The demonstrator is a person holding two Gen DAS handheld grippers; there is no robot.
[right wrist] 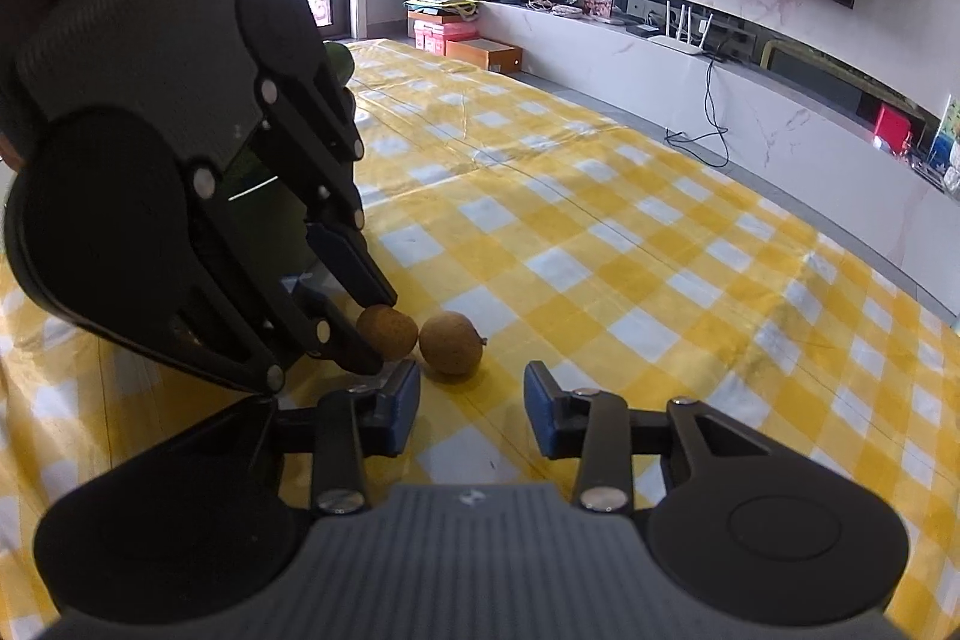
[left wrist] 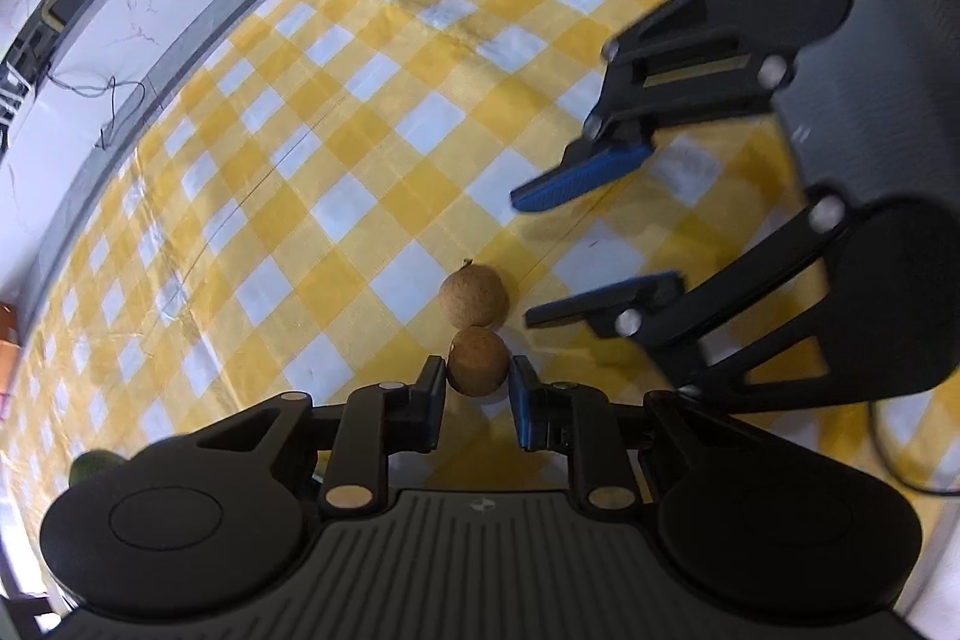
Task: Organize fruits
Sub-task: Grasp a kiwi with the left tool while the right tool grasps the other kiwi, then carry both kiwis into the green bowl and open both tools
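Note:
Two small brown longans lie touching on the yellow checked tablecloth. My left gripper is shut on the near longan, its pads against both sides; this fruit also shows in the right wrist view between the left fingers. The far longan lies free just beyond it, and shows in the right wrist view. My right gripper is open and empty, close in front of the free longan; in the left wrist view it reaches in from the right, fingers apart.
A green fruit lies at the table's left edge, also seen behind the left gripper. A black cable runs at the right. A white TV bench and cardboard boxes stand beyond the table.

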